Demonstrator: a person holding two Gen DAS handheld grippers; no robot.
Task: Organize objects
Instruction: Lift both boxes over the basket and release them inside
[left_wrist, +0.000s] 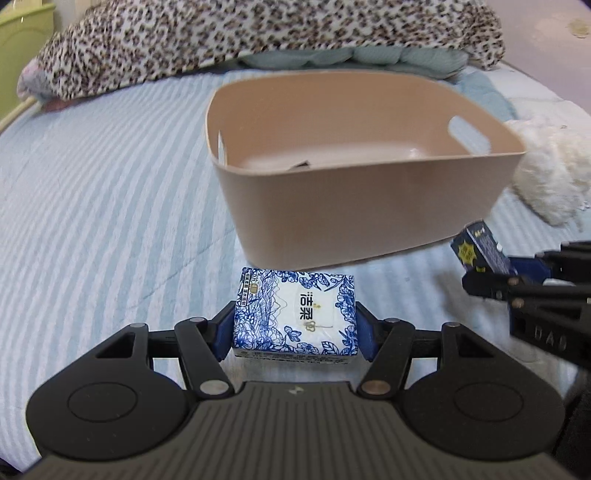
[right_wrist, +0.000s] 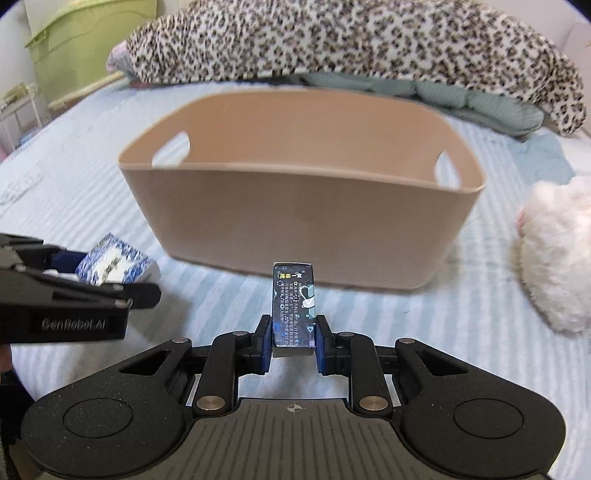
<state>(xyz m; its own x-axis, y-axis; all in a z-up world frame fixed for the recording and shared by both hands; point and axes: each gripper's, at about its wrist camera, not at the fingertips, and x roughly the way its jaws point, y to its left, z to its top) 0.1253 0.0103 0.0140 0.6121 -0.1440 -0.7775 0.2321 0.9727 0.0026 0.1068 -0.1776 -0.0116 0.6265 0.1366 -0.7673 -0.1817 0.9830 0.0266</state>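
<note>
My left gripper (left_wrist: 295, 325) is shut on a blue-and-white floral tissue pack (left_wrist: 295, 314) and holds it just in front of a tan plastic basket (left_wrist: 369, 206). My right gripper (right_wrist: 293, 343) is shut on a small dark box (right_wrist: 293, 302) with printed text, held upright before the same basket (right_wrist: 295, 221). In the left wrist view the right gripper (left_wrist: 484, 269) with its dark box (left_wrist: 480, 247) shows at the right edge. In the right wrist view the left gripper (right_wrist: 129, 280) with the tissue pack (right_wrist: 114, 264) shows at the left. A dark item (left_wrist: 301, 164) lies on the basket floor.
Everything sits on a bed with a blue-and-white striped cover (left_wrist: 110, 184). A leopard-print blanket (right_wrist: 351, 44) and teal bedding (right_wrist: 480, 99) lie behind the basket. A white fluffy toy (right_wrist: 554, 251) lies to the basket's right. Green storage boxes (right_wrist: 85, 44) stand at the far left.
</note>
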